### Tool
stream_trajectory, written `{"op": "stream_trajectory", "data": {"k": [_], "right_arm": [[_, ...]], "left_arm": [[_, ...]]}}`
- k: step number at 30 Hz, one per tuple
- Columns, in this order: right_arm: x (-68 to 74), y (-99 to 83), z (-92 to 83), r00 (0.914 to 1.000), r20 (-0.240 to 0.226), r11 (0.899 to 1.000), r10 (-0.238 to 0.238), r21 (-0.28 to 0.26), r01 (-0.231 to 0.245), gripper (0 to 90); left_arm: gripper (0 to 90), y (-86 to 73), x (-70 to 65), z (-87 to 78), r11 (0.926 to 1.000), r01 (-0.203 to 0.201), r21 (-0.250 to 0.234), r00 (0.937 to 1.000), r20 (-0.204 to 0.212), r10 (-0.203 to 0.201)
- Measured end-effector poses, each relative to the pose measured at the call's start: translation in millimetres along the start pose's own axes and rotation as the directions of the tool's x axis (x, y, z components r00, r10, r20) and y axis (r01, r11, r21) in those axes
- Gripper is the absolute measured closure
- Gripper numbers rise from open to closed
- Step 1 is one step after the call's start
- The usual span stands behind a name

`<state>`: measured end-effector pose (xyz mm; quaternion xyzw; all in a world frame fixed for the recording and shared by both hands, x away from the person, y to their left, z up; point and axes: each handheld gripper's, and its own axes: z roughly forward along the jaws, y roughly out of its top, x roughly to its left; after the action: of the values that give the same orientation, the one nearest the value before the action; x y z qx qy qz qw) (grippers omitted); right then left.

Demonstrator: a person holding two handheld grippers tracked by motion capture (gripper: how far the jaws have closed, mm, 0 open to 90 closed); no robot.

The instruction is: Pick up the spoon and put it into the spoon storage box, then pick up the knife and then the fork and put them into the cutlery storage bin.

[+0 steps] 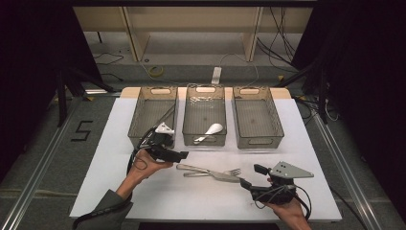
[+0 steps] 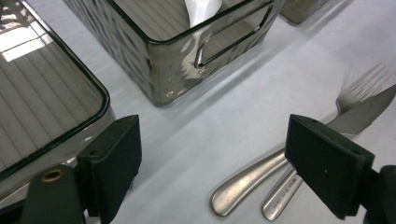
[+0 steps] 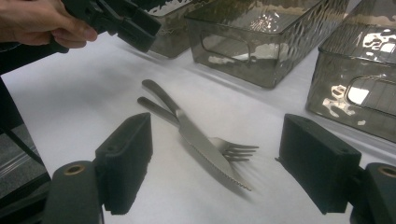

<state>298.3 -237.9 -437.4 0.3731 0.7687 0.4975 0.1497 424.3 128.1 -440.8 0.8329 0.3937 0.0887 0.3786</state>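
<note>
My right gripper (image 1: pixel 250 176) sits nearest, low at the worktop's (image 1: pixel 105 177) near edge, its fingers (image 3: pixel 125 161) spread wide with nothing between them. Just beyond them lie the knife (image 3: pixel 205 147) and the fork (image 3: pixel 236 150), crossed: the knife rests on top, so much of the fork's handle is hidden beneath its blade and only the tines and the handle's end show. My left gripper (image 1: pixel 178 155) hovers by the handle ends, its fingers (image 2: pixel 114 161) also apart and empty; its right finger blocks the middle of both handles (image 2: pixel 247 179) in the left gripper view, and the fork's tines (image 2: pixel 369 81) run off the frame edge there. Three clear bins stand in a row farther back. The middle bin (image 1: pixel 205 140) holds a white spoon (image 1: pixel 213 129), whose handle end is hard to make out through the ribbed wall. The left bin (image 1: pixel 139 120) is partly covered by my left gripper's cable, and the right bin (image 1: pixel 274 120) stands well apart from both grippers.
</note>
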Motion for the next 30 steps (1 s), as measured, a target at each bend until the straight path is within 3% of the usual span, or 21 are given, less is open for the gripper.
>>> {"op": "stream_trajectory", "data": {"k": [5,11,20,23,30], "right_arm": [[0.7,0.4,0.5,1.0000,-0.002,1.000,-0.007,0.000,0.007,26.5],[0.3,0.2,1.2,1.0000,-0.004,1.000,-0.006,0.005,0.006,26.5],[1.8,0.7,2.2,0.9999,0.001,1.000,-0.011,0.009,0.011,26.5],[2.7,1.0,3.0,0.9999,0.001,1.000,-0.016,0.012,0.016,26.5],[3.5,1.1,3.0,0.9998,0.002,1.000,-0.022,0.013,0.022,26.5]], "left_arm": [[28.3,-2.0,0.8,1.4,0.9997,-0.019,0.016,0.9998,-0.003,0.019],[52.1,-4.4,0.4,6.2,0.9973,-0.055,0.047,0.9982,-0.020,0.056],[82.8,-8.7,4.5,16.7,0.9925,-0.070,0.100,0.9976,0.005,0.070],[88.4,-10.5,5.2,22.9,0.9916,-0.063,0.113,0.9979,0.018,0.062],[89.0,-15.5,1.5,37.8,0.9795,-0.081,0.184,0.9965,0.034,0.076]]}}
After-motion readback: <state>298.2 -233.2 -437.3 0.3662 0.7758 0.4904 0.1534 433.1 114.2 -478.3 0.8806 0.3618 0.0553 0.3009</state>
